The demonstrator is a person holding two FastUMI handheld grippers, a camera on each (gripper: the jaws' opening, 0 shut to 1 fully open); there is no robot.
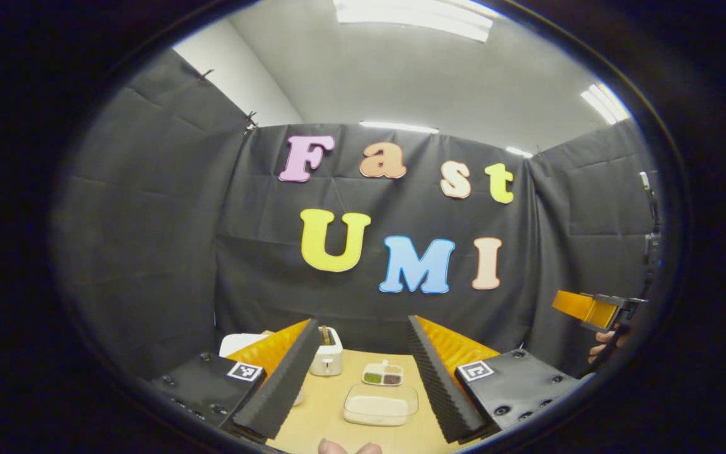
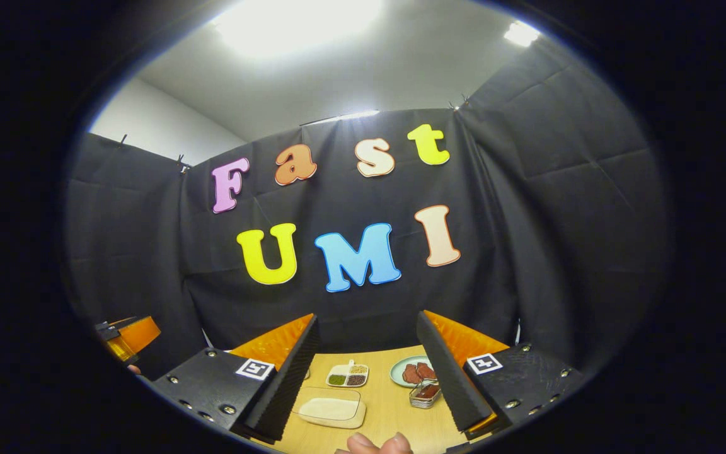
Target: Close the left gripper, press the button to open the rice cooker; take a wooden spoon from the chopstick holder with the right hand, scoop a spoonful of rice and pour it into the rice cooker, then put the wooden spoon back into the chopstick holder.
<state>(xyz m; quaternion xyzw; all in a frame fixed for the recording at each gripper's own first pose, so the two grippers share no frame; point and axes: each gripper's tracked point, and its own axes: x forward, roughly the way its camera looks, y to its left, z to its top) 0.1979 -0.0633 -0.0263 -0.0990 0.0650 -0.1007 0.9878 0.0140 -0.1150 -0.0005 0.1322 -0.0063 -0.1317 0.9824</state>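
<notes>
The rice cooker (image 1: 243, 343) sits at the far left of the wooden table (image 1: 328, 403), a white shape mostly hidden behind my left gripper's (image 1: 363, 378) left finger; I think that is what it is, but so little of it shows that I cannot be sure. Just to its right stands the white chopstick holder (image 1: 326, 359), with the wooden spoon (image 1: 325, 334) upright in it, its handle poking out of the top. Nearer to me lies the clear tray of rice (image 1: 380, 405), flat on the table between my left fingers, and behind it a small divided dish (image 1: 382, 374) of green and dark grains.

My left fingers are spread wide apart and hold nothing; they hang above the table's near edge.

In the right gripper view, my right gripper (image 2: 366, 378) is likewise wide open and empty, with the rice tray (image 2: 331, 408) low between its fingers and the divided dish (image 2: 347, 376) beyond. Farther right on the table are a pale green plate (image 2: 401, 372) with reddish pieces on it and, just in front of it, a small clear container (image 2: 425, 395) partly hidden by the right finger.

My other gripper's orange body shows at the right edge of the left gripper view (image 1: 596, 310), well apart.
</notes>
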